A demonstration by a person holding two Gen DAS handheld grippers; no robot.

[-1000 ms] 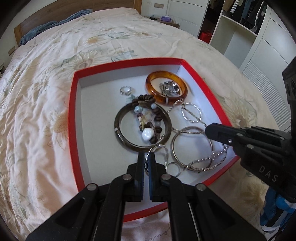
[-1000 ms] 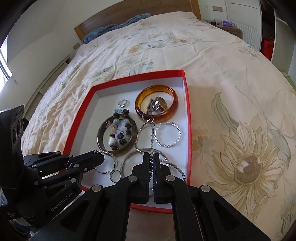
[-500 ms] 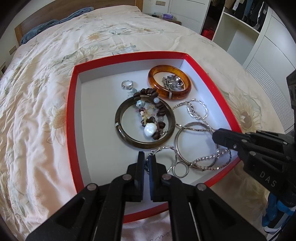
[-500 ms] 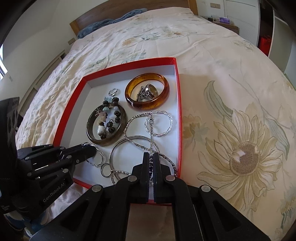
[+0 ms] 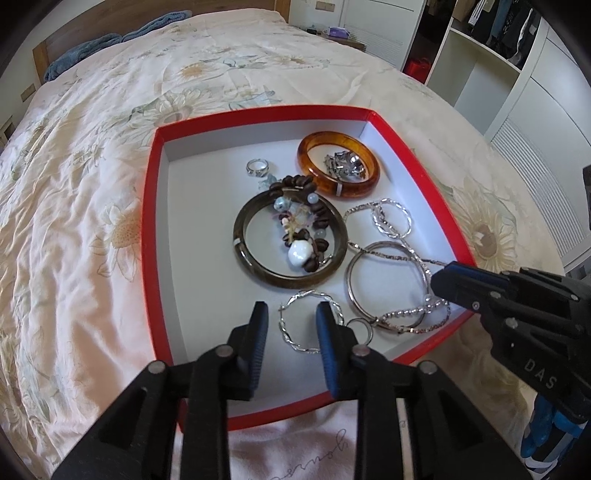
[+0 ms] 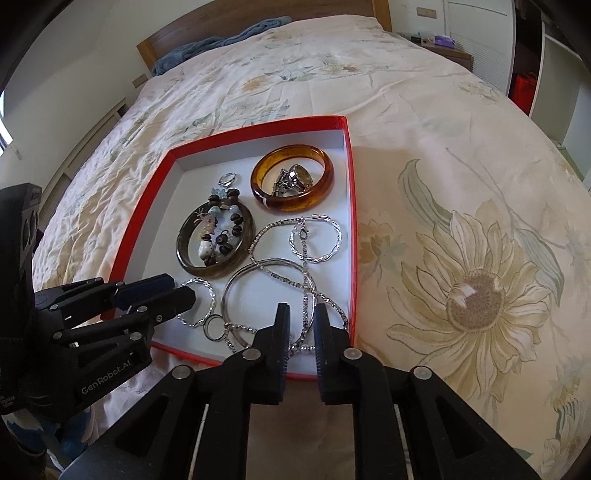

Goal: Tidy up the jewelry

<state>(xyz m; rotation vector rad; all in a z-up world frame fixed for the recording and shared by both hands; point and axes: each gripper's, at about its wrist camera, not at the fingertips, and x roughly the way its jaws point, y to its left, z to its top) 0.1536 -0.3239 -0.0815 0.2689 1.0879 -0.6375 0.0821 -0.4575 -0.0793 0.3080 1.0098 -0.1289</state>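
A red box (image 5: 258,112) with a white floor sits on the bed and holds the jewelry. My left gripper (image 5: 290,325) hangs over its near edge with jaws opening. A twisted silver hoop (image 5: 303,349) lies on the floor between the fingers, free of the pads. My right gripper (image 6: 301,325) is also opening over the near right corner. The silver chain necklace (image 6: 304,295) runs between its fingers and rests across a plain silver bangle (image 6: 236,280). Further in lie a dark bangle (image 5: 280,278) around a bead bracelet, an amber bangle (image 5: 340,190) and a small ring (image 5: 257,167).
The box rests on a floral quilt (image 6: 461,221) that spreads in every direction. A wooden headboard (image 6: 258,14) with a blue cloth (image 6: 221,40) stands at the far end. White wardrobe shelves (image 5: 498,74) stand at the right. A pale printed cloth (image 5: 314,450) lies under the box's near edge.
Both grippers were shut, the left on the twisted hoop and the right on the chain. Both have now parted their jaws, and hoop and chain lie loose in the box.
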